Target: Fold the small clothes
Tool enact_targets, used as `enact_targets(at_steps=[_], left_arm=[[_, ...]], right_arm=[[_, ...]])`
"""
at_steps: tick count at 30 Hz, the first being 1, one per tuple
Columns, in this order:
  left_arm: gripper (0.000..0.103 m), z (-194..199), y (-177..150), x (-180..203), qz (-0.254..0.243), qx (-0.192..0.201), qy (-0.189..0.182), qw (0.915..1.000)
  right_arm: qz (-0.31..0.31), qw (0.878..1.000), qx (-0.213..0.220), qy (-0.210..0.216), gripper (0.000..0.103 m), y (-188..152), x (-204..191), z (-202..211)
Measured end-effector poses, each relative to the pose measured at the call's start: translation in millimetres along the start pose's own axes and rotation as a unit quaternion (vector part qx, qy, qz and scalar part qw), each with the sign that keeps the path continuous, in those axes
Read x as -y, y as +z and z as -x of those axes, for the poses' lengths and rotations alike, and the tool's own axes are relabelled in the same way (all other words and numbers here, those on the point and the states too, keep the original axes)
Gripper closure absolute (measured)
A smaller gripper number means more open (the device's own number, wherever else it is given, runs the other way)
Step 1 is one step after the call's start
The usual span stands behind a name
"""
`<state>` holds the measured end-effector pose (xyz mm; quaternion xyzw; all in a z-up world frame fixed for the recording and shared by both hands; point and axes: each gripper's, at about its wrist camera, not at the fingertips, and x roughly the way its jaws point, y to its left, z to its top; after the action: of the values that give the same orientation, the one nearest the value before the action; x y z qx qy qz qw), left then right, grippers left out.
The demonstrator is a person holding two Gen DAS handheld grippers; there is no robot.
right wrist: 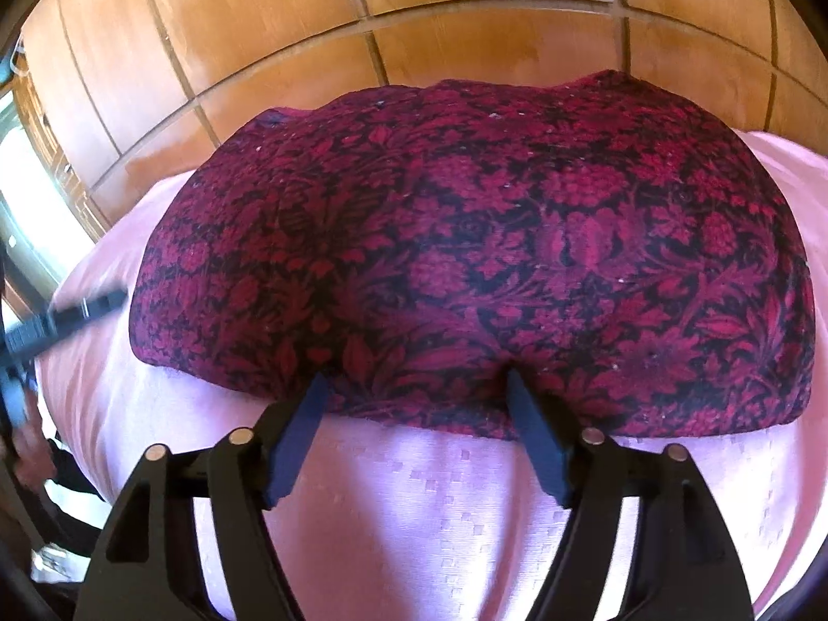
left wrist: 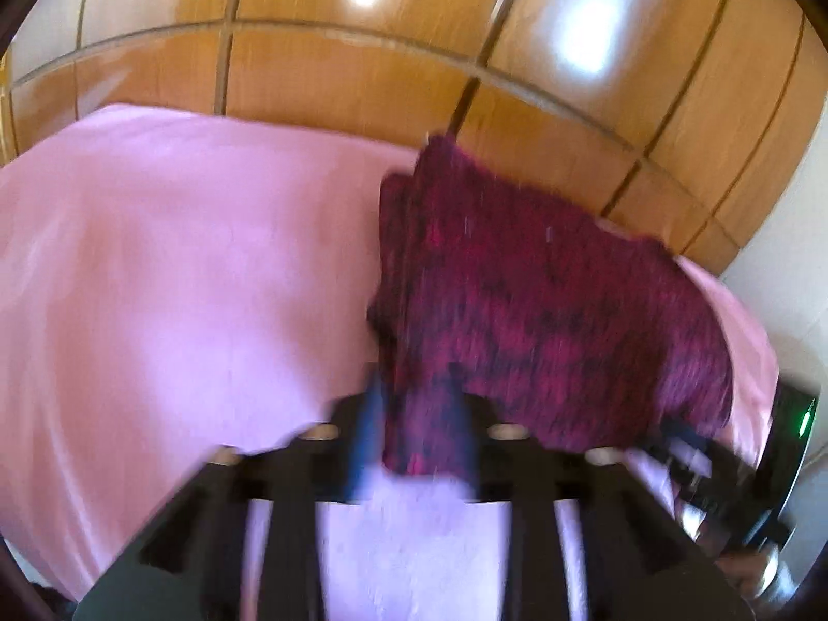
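A dark red garment with a black floral print [right wrist: 466, 259] lies spread on the pink sheet [right wrist: 414, 507]. My right gripper [right wrist: 416, 383] is open, its blue fingertips [right wrist: 310, 403] at the garment's near edge, one on each side of a stretch of the hem. In the blurred left wrist view my left gripper [left wrist: 419, 414] is shut on a bunched edge of the garment [left wrist: 543, 310] and holds it lifted off the sheet [left wrist: 181, 284]. The left gripper also shows as a blurred black bar at the left of the right wrist view [right wrist: 62, 321].
A glossy wooden wardrobe [left wrist: 362, 77] with panelled doors stands right behind the bed [right wrist: 466, 15]. The other gripper [left wrist: 714, 466] shows at the lower right of the left wrist view. A dark device with a green light [left wrist: 804, 419] sits at the far right.
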<state>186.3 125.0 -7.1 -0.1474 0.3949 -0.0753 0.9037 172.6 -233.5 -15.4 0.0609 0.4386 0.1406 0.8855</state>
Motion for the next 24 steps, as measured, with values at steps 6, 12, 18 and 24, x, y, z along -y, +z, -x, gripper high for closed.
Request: enact_targets(at_steps=[6, 12, 18, 24], left_arm=[[0.054, -31, 56, 2, 0.025, 0.003, -0.009, 0.9996], [0.063, -101, 90, 6, 0.018, -0.048, 0.075, 0.9959], [0.062, -122, 84, 9, -0.007, -0.050, 0.112, 0.9924], [0.057, -69, 76, 24, -0.019, 0.019, 0.107, 0.9939]], right_arm=[[0.029, 0.999, -0.001, -0.016, 0.019, -2, -17, -6], [0.056, 0.998, -0.003, -0.032, 0.013, -2, -33, -15], [0.069, 0.997, -0.026, 0.000, 0.016, 1, -31, -5], [-0.047, 0.996, 0.040, 0.068, 0.019, 43, 39, 52]])
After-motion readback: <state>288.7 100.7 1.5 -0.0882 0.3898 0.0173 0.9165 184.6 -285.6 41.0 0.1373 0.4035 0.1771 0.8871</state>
